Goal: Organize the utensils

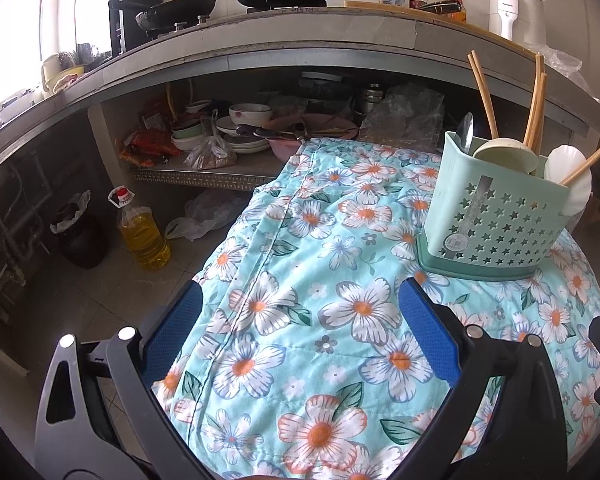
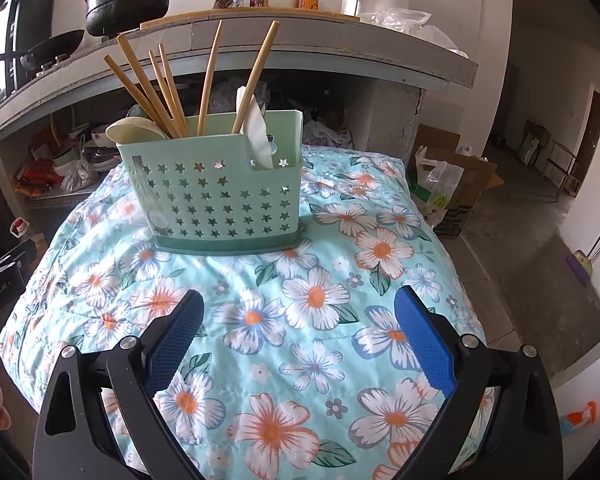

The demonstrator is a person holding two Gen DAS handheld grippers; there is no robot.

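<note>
Utensil caddy (image 2: 216,188), mint green with star cutouts, stands upright on floral-cloth bench (image 2: 320,320), at 12 o'clock from right claw (image 2: 300,336), at 2 o'clock from left claw (image 1: 300,320). Bamboo chopsticks (image 2: 160,84), metal spoon (image 1: 466,132), white ladles (image 2: 256,132) and cream spoon (image 2: 134,128) stick out of it. Both claws released, blue pads wide apart, holding nothing, well short of caddy.
</note>
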